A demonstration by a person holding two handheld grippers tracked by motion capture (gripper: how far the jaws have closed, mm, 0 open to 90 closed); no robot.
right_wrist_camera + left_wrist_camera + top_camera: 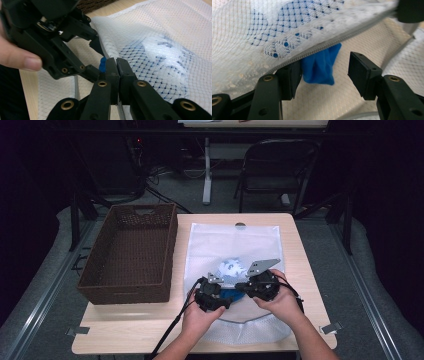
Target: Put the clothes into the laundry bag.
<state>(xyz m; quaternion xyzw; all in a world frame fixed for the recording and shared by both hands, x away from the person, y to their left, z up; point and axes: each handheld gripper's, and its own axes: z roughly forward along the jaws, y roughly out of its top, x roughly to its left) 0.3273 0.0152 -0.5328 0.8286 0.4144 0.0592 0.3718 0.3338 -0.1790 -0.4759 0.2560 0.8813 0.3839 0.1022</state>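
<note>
**Blue cloth at the mouth of the mesh bag, left jaws open around it**

A white mesh laundry bag (235, 251) lies flat on the wooden table (300, 270), to the right of a brown woven basket (131, 251). At the bag's near end a person works with both grippers close together. The right gripper (116, 65) has its jaws pressed together on the bag's zipper edge (329, 43) and holds that edge lifted, so the mouth gapes toward the person.

The left gripper (325, 72) stands partly open at that mouth. Its jaws bracket a blue cloth (320, 66) without pressing on it — the left pad sits just beside the cloth, the right pad stands apart with bare mesh between. Most of the cloth is tucked under the raised zipper edge, showing blue through the mesh (155, 67); a fold of it hangs out below the edge, straight ahead of the left jaws.

The coming move probably turns on this: the cloth lies directly in front of the left gripper and runs inward under the lifted edge, away from the person. The left gripper is the nearer tool and the free one — the right is taken up with holding the mouth open. Pushing along that inward line would likely seat the cloth fully inside.
</note>
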